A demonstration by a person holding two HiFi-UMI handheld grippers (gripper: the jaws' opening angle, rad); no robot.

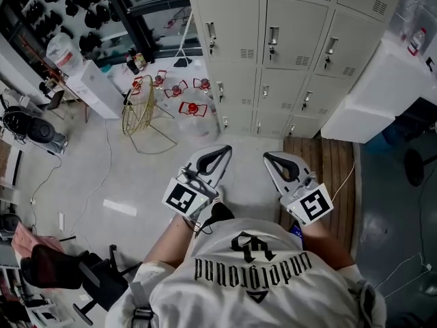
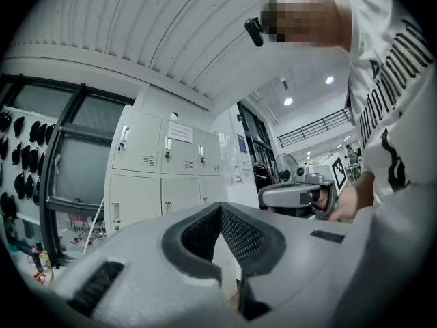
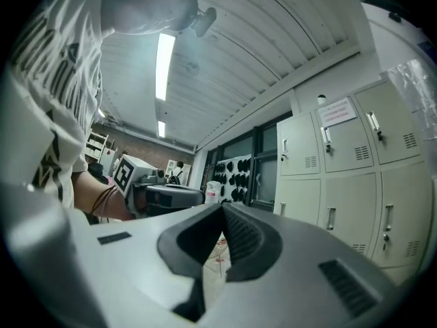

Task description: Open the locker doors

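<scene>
From the head view: left gripper (image 1: 226, 149) and right gripper (image 1: 268, 158) side by side, level, pointed at the locker doors (image 1: 273, 46), well apart from them; doors all closed. In the left gripper view: jaws pressed together, empty, touching nothing. In the right gripper view: jaws likewise together, nothing between.

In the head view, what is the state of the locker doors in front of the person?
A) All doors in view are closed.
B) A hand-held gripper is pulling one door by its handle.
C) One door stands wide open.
A: all the locker doors in view sit flush and shut, while the left hand-held gripper and the right hand-held gripper hang short of them, jaws together and empty.
</scene>
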